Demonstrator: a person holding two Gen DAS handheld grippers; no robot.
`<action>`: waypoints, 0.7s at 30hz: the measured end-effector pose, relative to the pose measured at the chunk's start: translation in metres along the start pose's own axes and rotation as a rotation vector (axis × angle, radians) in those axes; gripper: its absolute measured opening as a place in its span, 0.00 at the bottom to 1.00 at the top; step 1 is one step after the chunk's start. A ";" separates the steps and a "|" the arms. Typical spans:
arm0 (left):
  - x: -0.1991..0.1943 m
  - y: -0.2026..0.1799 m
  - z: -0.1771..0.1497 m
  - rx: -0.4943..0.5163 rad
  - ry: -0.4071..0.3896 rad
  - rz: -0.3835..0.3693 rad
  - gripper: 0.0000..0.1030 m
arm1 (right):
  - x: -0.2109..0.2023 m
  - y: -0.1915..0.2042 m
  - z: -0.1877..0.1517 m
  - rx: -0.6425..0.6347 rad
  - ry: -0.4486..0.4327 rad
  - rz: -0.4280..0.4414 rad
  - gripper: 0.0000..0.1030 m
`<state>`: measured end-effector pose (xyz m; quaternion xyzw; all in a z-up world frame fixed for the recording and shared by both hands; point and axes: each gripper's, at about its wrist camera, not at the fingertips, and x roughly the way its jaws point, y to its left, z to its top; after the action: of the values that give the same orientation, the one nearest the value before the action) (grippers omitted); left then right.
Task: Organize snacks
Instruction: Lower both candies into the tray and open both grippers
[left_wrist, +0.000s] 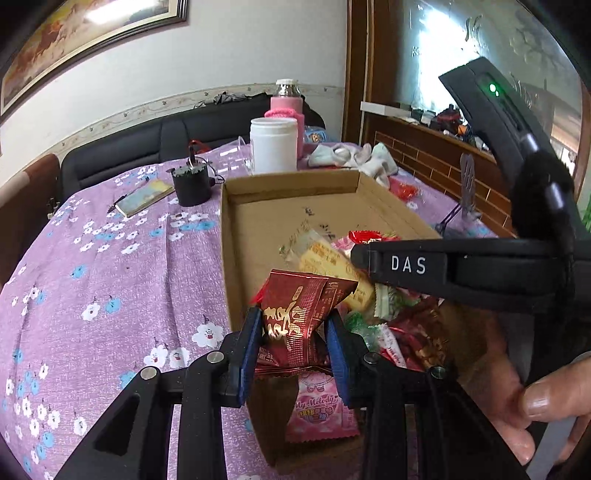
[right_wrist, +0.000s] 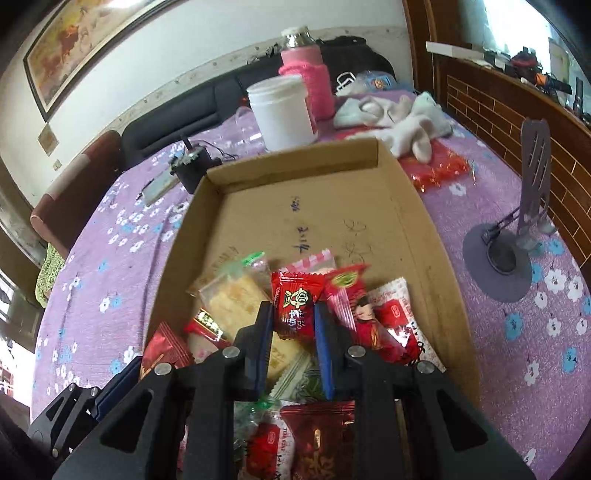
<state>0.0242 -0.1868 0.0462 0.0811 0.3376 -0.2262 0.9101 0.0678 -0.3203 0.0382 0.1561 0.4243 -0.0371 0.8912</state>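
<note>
A shallow cardboard box (left_wrist: 288, 182) (right_wrist: 413, 206) sits on the purple flowered tablecloth, with several wrapped snacks piled at its near end. My left gripper (left_wrist: 293, 328) is shut on a dark red and gold snack packet (left_wrist: 295, 321), held over the box's near left corner. My right gripper (right_wrist: 293, 321) is shut on a bright red snack packet (right_wrist: 295, 306) with a cartoon face, above the pile. The right gripper's body (left_wrist: 461, 266) crosses the left wrist view. A pale cracker packet (right_wrist: 232, 299) lies left of the red one.
A white jar (left_wrist: 273, 146) and a pink-sleeved bottle (left_wrist: 286, 101) stand behind the box. A black pot (left_wrist: 192, 184) and a notebook (left_wrist: 146, 197) lie left of it. White cloth (right_wrist: 399, 118), a red packet (right_wrist: 436, 170) and a grey stand (right_wrist: 509, 251) are to the right.
</note>
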 end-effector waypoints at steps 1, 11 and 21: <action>-0.001 -0.001 -0.001 0.010 -0.008 0.007 0.35 | 0.001 -0.001 -0.001 0.004 0.004 0.003 0.20; -0.001 -0.002 -0.001 0.020 -0.025 0.025 0.35 | 0.006 0.001 -0.003 -0.003 0.018 -0.004 0.20; -0.001 -0.003 -0.003 0.029 -0.045 0.032 0.36 | 0.006 0.004 -0.003 -0.026 0.009 -0.017 0.21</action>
<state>0.0204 -0.1887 0.0444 0.0944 0.3126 -0.2183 0.9196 0.0700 -0.3150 0.0322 0.1409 0.4303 -0.0383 0.8908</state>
